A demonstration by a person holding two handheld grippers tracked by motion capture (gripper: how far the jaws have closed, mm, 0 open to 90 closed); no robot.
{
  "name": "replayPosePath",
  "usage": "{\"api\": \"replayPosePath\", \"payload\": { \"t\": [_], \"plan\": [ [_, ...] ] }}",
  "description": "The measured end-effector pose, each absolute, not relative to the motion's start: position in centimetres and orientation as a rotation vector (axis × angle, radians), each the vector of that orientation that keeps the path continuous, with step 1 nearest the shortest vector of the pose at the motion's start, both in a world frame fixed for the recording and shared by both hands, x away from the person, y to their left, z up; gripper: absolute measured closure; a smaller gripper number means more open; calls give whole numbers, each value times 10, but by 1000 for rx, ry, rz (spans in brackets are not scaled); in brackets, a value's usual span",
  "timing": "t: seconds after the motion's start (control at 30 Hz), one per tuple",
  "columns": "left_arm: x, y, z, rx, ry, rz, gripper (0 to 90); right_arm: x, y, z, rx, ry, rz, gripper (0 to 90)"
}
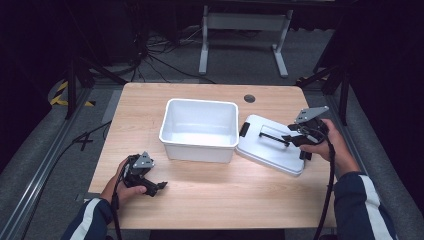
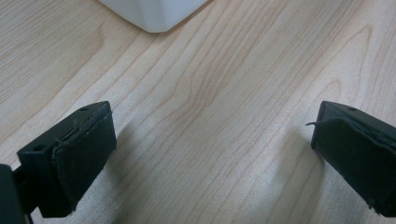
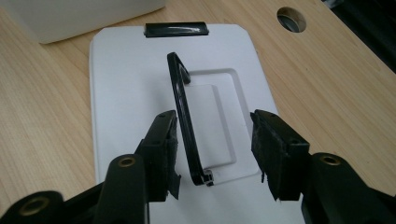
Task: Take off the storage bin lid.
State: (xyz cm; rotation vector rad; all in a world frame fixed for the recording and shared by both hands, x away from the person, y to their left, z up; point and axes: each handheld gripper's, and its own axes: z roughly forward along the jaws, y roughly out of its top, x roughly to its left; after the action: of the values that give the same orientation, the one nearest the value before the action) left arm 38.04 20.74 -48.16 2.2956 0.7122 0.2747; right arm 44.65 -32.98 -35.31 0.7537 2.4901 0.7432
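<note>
A white lid (image 1: pixel 270 150) lies flat on the wooden table (image 1: pixel 210 200), right of an open white bin (image 1: pixel 197 150). Its black handle (image 1: pixel 272 136) stands up on edge. My right gripper (image 1: pixel 292 139) hovers over the lid's right part, open. In the right gripper view the handle (image 3: pixel 182 102) rises between the jaws of the gripper (image 3: pixel 215 142), close to the left pad (image 3: pixel 166 140) and well apart from the other one. My left gripper (image 1: pixel 157 187) rests low over the table's front left, open and holding nothing (image 2: pixel 210 158).
The bin's corner (image 2: pixel 154 14) shows ahead of the left gripper. A black latch (image 3: pixel 176 29) sits on the lid's far edge. A round cable hole (image 1: pixel 249 98) lies in the tabletop behind the lid. Dark floor, cables and a desk frame (image 1: pixel 245 30) surround the table.
</note>
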Motion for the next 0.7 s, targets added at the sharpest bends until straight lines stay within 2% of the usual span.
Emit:
{"api": "replayPosePath", "payload": {
  "t": [0.7],
  "plan": [
    [382, 207, -482, 2293, 704, 270, 3, 389, -343, -357, 759, 2421, 757, 420]
  ]
}}
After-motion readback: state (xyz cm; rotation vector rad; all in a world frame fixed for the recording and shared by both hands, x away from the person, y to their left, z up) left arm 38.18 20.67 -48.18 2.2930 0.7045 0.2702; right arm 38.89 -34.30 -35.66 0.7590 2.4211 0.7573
